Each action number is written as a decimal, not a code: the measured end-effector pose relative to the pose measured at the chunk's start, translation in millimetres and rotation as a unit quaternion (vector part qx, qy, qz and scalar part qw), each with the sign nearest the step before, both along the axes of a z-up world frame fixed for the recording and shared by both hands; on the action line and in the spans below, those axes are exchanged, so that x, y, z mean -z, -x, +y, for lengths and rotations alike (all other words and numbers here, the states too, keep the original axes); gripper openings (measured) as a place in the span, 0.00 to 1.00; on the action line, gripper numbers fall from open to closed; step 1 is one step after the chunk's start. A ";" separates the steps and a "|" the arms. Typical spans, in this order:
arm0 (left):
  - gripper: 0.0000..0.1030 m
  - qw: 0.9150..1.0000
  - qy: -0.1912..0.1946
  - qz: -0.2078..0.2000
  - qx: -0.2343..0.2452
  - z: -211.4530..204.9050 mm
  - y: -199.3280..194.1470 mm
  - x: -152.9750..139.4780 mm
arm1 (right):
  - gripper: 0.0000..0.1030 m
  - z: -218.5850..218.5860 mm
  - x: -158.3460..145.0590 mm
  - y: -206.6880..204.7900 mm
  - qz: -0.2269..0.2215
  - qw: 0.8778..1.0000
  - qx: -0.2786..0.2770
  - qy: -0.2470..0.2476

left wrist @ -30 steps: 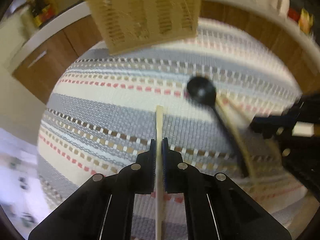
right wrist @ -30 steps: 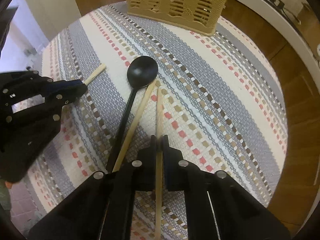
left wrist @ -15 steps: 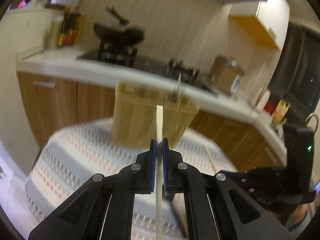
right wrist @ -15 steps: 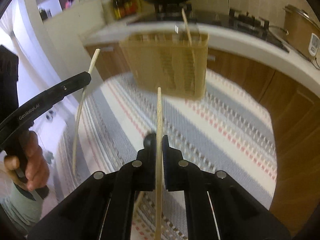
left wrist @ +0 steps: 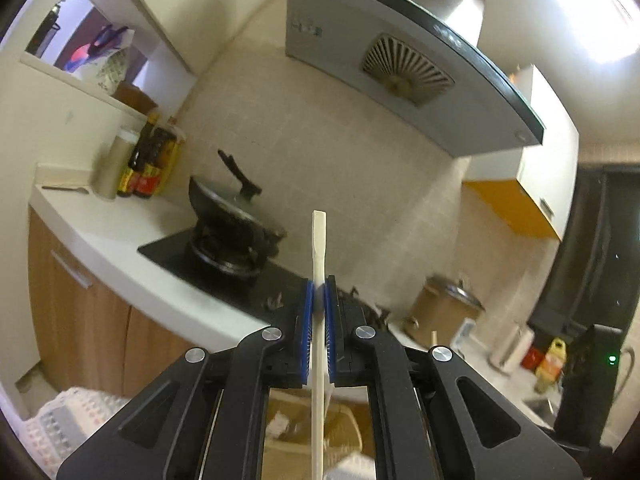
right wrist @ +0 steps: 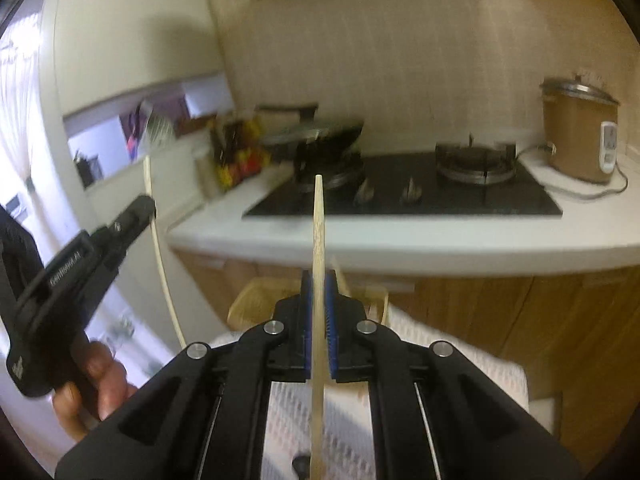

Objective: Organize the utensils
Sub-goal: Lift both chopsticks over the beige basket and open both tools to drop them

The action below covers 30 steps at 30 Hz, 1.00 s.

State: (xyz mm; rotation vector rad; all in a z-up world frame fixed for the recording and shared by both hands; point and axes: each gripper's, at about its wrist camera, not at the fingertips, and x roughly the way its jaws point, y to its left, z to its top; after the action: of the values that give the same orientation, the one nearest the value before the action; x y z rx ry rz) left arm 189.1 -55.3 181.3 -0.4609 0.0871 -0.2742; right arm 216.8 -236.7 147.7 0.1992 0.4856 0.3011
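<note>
My left gripper [left wrist: 319, 286] is shut on a pale flat utensil handle [left wrist: 319, 240] and holds it upright, high above the table. My right gripper [right wrist: 319, 280] is shut on a wooden chopstick [right wrist: 318, 216], also upright. The left gripper [right wrist: 134, 210] with its pale utensil [right wrist: 160, 240] shows at the left of the right wrist view. The tan slotted utensil basket [right wrist: 250, 300] stands below and behind my right gripper, with a chopstick in it; it shows low in the left wrist view [left wrist: 344, 428]. A black spoon [right wrist: 300, 462] lies on the striped cloth.
A round table with a striped cloth [right wrist: 460, 364] is below. Behind it runs a white counter [right wrist: 400, 236] with a gas hob [right wrist: 404, 196], a wok [left wrist: 232, 208], sauce bottles [left wrist: 148, 160] and a rice cooker [right wrist: 578, 136]. A range hood [left wrist: 400, 60] hangs above.
Both grippers have lifted off the table and tilted upward, each keeping its utensil. The views swung from the cloth to the basket and then to the kitchen wall.
</note>
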 end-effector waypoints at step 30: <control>0.04 0.990 -0.081 -0.014 -0.115 -36.7 -72.2 70.7 | 0.04 8.1 65.9 -67.3 -0.135 0.989 0.052 0.012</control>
State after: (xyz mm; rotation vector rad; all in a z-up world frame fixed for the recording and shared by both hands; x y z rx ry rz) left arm 261.3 -92.0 110.6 -0.3029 0.0277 -0.0452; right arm 284.1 -228.6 81.8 0.1556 0.2091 0.2158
